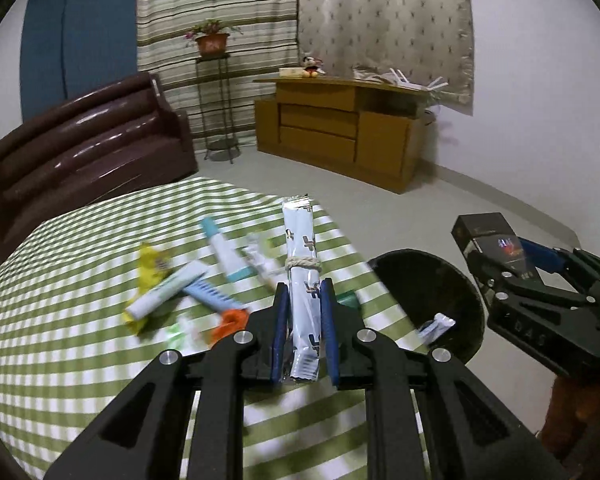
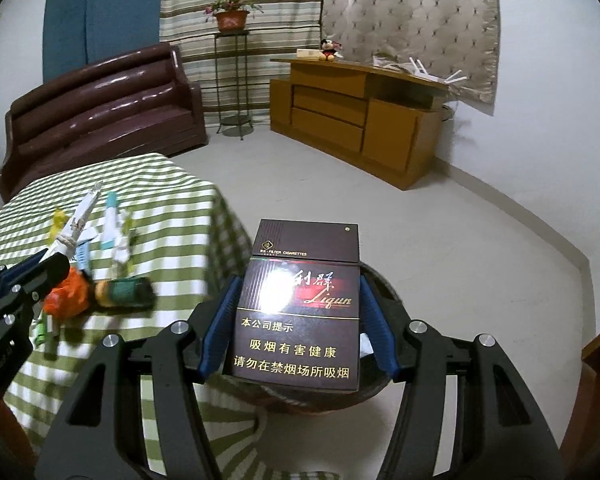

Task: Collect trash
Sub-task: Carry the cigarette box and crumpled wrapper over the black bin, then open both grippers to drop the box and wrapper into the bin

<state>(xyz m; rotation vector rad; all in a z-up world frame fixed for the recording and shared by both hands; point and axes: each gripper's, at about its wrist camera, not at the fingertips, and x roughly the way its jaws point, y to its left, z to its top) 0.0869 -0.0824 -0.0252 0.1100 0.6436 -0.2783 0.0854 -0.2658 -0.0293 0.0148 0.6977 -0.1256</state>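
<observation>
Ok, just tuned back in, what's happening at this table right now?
Trash pickup is under way. The left tongs are shut on a rolled pale-blue packet tied with string, held above the green-striped tablecloth. The right tongs grip a dark cigarette pack over the black bin beside the table. Tubes and wrappers remain on the cloth.

left tongs: black linkages | blue pads | silver screws || right tongs: same
</observation>
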